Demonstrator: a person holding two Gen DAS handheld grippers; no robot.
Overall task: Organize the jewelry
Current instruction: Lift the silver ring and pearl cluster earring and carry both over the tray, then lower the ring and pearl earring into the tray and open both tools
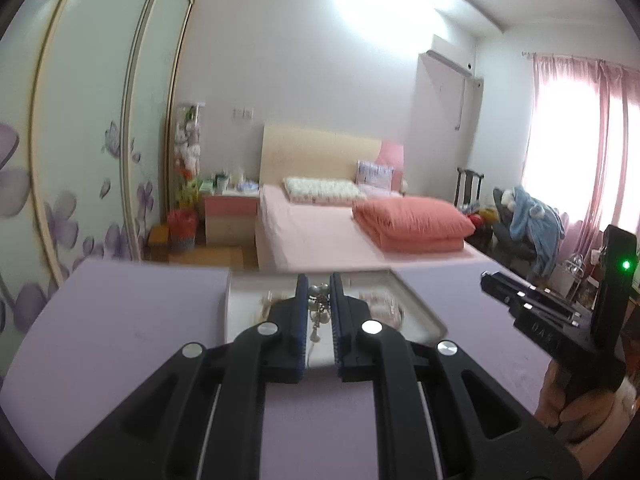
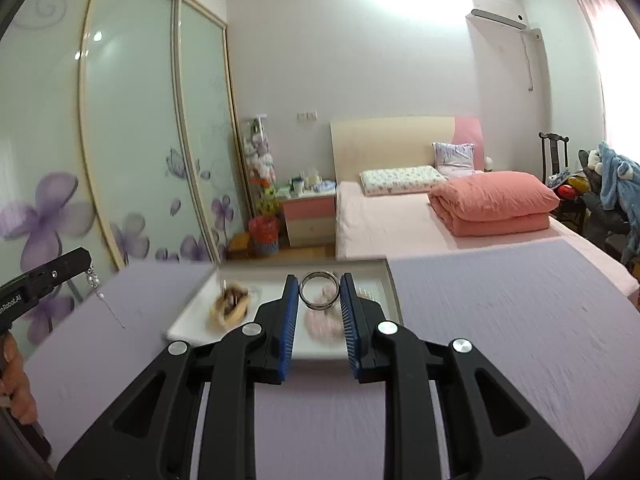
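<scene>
My left gripper (image 1: 319, 286) is shut on a silver dangling hairpin (image 1: 318, 308) with beads and holds it above the white tray (image 1: 424, 316). In the right wrist view the left gripper (image 2: 86, 266) shows at the far left with the hairpin (image 2: 96, 284) hanging from its tip. My right gripper (image 2: 319, 286) is shut on a silver bangle (image 2: 319, 291) and holds it over the white tray (image 2: 188, 320). A brown and cream hair tie (image 2: 232, 306) and a pink scrunchie (image 2: 324, 322) lie in the tray. The right gripper (image 1: 486, 280) shows at the right of the left wrist view.
The tray sits on a lilac tabletop (image 2: 500, 320). Behind it stand a bed (image 2: 400, 220) with a salmon quilt (image 2: 494, 202), a nightstand (image 2: 310, 216), a sliding wardrobe (image 2: 132, 140) on the left and a chair with clothes (image 2: 616, 192) on the right.
</scene>
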